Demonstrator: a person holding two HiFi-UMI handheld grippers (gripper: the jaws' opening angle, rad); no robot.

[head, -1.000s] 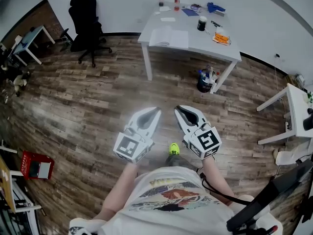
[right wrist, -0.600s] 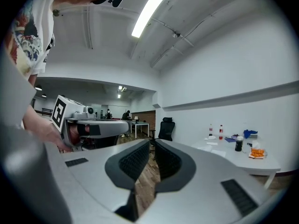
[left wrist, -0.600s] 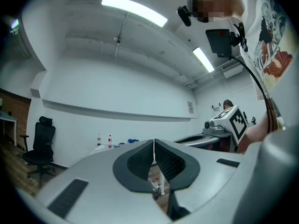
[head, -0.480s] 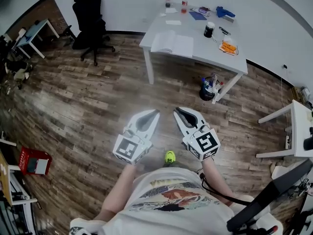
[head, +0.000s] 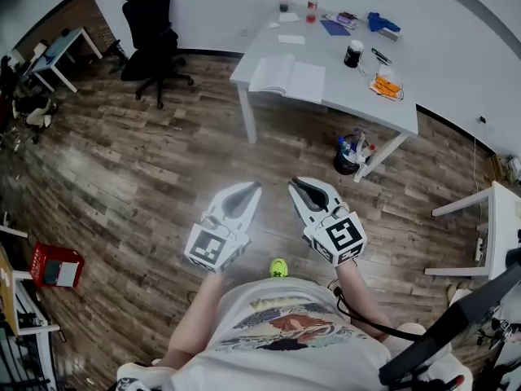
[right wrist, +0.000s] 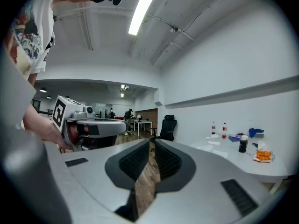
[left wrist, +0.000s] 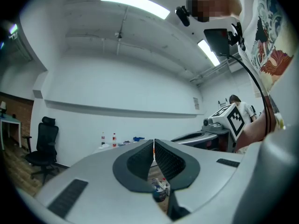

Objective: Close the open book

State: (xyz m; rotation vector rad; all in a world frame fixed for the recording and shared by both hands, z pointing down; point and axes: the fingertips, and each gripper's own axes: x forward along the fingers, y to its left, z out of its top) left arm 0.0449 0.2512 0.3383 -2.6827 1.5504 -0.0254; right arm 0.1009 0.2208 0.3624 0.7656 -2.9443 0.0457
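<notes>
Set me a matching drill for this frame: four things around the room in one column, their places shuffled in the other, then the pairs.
Things:
1. book
2. office chair
3. red crate
4. bin

Places:
A. on the floor at the head view's left edge
B. on the floor beside a leg of the table
C. lying open on the table
D. beyond the table's left end, near the wall

Pairs: 1-C; 2-D; 3-A; 4-B

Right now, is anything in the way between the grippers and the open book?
Nothing visible is. Only bare floor lies between the left gripper, the right gripper and the table that carries the open book. The bin stands beside a table leg, off to the right.
</notes>
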